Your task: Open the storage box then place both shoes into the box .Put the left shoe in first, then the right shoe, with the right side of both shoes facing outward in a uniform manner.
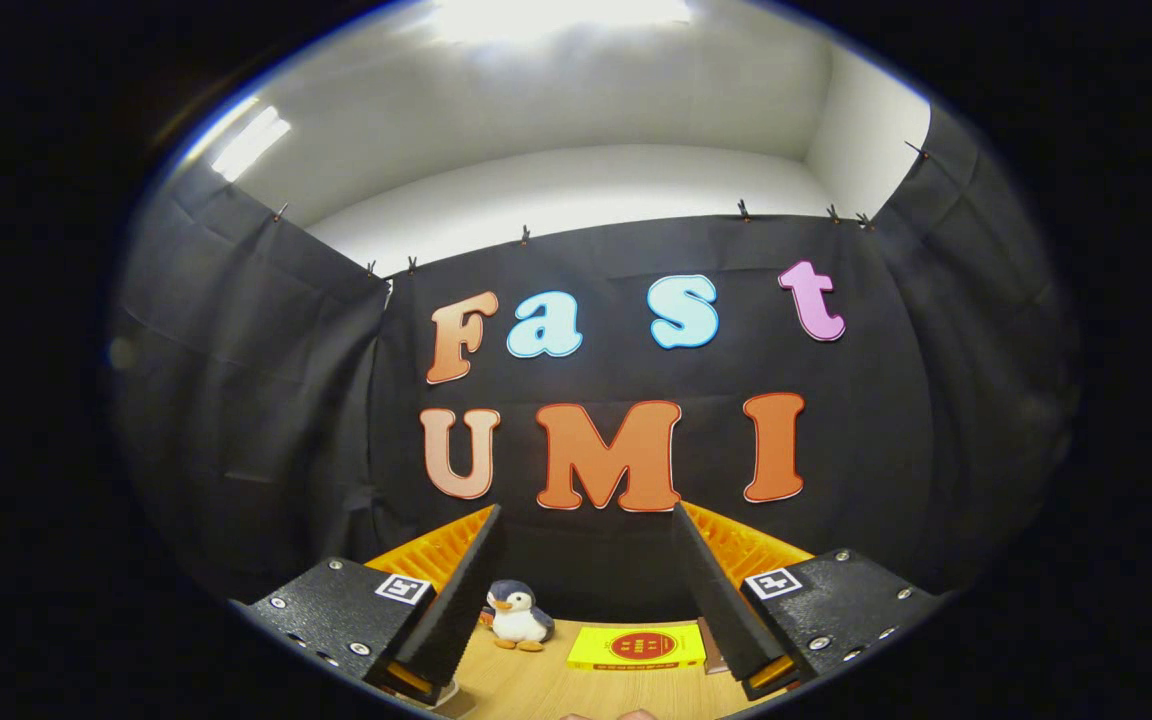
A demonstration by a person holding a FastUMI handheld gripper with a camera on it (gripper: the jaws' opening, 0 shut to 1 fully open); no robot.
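While tongs (586, 590) gape apart on nothing above the wooden bench (536, 690), with penguin plush (518, 614) and yellow book (638, 648) between the fingers, can't tell where shoes or storage box sit; likely light, soft shoes, best pinched at heel collar.

The pale wooden tabletop (536, 690) showed as a narrow strip, its near part cut off below. The black two-finger gripper (588, 590), fingers spread apart, covered the table's left and right sides. The flat yellow box (636, 647) with a red round mark carried print too small to tell, and the brown item (711, 645) at its right edge sat mostly behind the right finger (721, 590).
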